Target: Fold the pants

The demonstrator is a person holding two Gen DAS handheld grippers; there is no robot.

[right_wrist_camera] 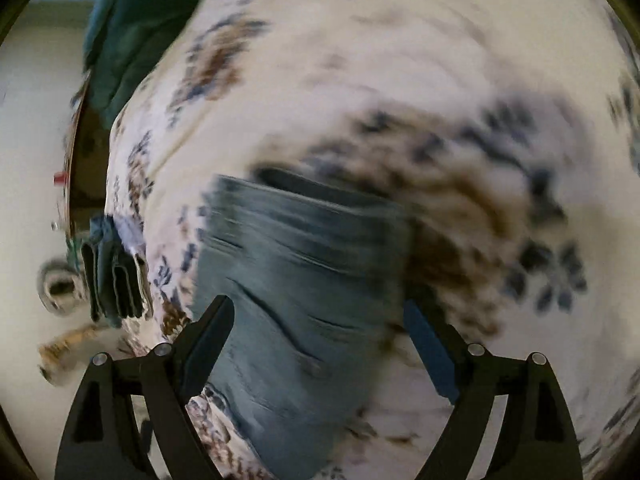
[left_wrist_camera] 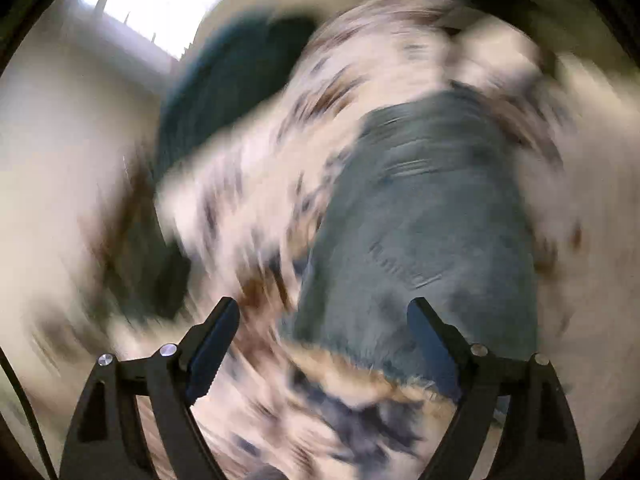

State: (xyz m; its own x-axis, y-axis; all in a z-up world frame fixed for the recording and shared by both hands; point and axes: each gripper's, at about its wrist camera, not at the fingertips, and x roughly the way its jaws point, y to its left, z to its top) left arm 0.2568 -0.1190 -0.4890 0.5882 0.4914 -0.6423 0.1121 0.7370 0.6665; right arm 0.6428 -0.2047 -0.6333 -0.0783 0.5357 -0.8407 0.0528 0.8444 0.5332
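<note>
Bedroom: floral bedspread (right_wrist_camera: pixel 360 60), teal pillow (right_wrist_camera: pixel 132 32)

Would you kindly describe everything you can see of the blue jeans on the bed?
The jeans are faded blue denim, lying on the floral bedspread in a compact, seemingly folded bundle. A frayed hem edge shows nearest the left gripper; creases and what looks like a seam show before the right gripper. Both grippers are open, jaws apart over the denim, gripping nothing. Motion blur hides finer detail.
</note>
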